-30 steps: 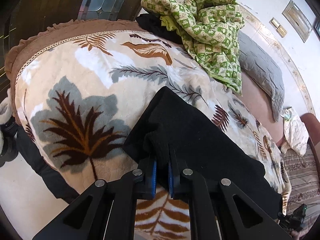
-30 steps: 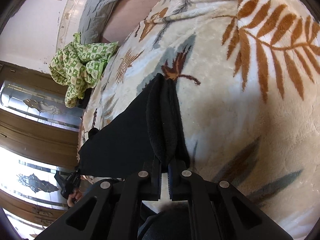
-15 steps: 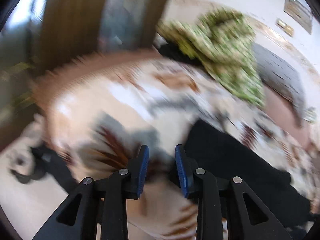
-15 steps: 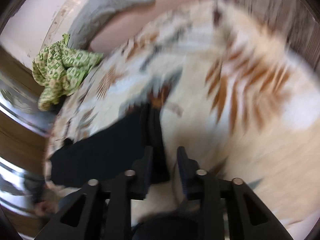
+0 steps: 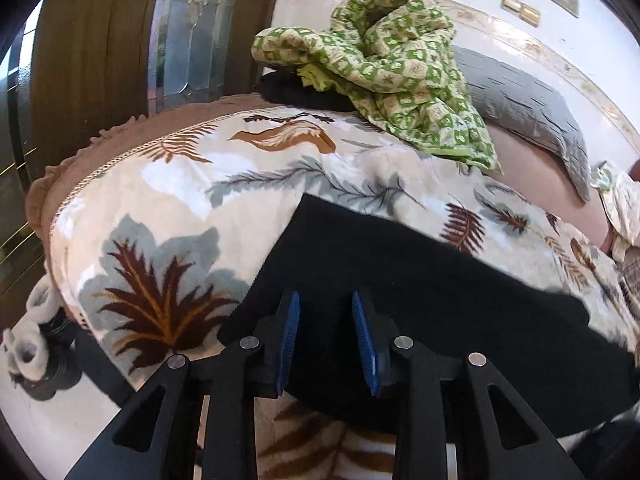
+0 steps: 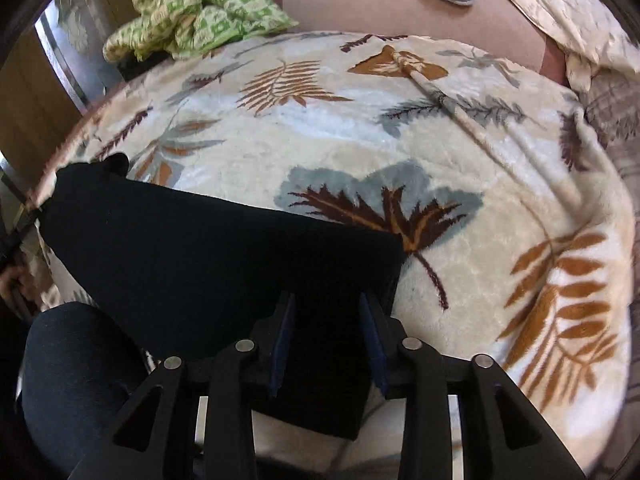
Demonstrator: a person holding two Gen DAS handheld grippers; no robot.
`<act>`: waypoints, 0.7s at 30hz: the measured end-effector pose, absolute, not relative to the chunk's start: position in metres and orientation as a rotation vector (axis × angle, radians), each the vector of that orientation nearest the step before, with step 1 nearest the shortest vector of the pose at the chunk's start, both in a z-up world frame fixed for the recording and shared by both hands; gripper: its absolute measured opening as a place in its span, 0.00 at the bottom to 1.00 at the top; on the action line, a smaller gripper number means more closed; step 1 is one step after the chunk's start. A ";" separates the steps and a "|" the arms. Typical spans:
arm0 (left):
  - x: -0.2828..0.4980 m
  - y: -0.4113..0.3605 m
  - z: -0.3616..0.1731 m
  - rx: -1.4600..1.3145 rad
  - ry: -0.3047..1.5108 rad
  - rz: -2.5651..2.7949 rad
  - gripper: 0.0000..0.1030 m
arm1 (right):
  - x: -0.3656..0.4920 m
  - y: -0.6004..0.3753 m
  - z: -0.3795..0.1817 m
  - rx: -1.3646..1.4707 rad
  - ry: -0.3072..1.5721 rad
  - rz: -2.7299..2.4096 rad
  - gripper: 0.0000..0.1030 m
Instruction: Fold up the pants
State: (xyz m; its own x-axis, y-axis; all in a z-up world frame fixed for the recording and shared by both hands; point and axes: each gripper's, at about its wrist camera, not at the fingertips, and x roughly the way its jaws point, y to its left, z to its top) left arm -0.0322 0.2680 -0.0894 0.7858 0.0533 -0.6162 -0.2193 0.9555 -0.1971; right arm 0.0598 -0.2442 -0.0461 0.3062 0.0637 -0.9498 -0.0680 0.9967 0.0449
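Pants [image 5: 400,292]: black, laid out flat as a long folded strip across the near part of the leaf-print blanket [image 5: 168,184], pretty tidy looking. In the right wrist view the same pants [image 6: 224,256] are seen running from the far left edge of the bed to right under the camera.

Left gripper [image 5: 326,312]: parked just above one end of the pants, blue pads apart with a clear gap. Only flat black fabric is seen through that gap; nothing is pinched or lifted.

Right gripper [image 6: 326,316]: jaws caught opening, hung over the other end of the pants near the squared-off edge. Fabric is seen below and between the fingers, but no pad is pressed on it.

Blanket: cream plush with brown, orange and grey leaves, spread over the bed; a brown frilled trim is seen along its far edge in the left wrist view.

Green patterned cloth [image 5: 392,60]: bunched in a heap at the far side of the bed, well apart from the pants, with something dark tucked under it.

Grey pillow [image 5: 532,108]: laid beyond the green heap, against the wall side.

Person's leg [image 6: 76,384]: dark-clad, seen at the lower left of the right wrist view, just beside the bed edge.
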 end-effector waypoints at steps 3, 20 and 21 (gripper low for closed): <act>-0.028 0.268 -0.059 -0.307 0.587 0.149 0.29 | 0.077 -0.210 -0.020 -0.055 1.175 0.139 0.36; 0.033 0.264 -0.111 -0.353 0.761 0.110 0.36 | 0.178 0.002 -0.078 -0.124 1.207 0.683 0.39; 0.034 0.264 -0.111 -0.350 0.757 0.110 0.36 | 0.172 -0.004 -0.067 -0.139 1.181 0.680 0.41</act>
State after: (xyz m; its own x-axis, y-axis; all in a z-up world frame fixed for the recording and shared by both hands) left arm 0.0340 0.2643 -0.1114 0.7243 -0.0278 -0.6890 -0.2221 0.9365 -0.2713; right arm 0.1717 -0.0037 -0.0674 0.2082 0.4164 -0.8850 -0.5567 0.7944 0.2428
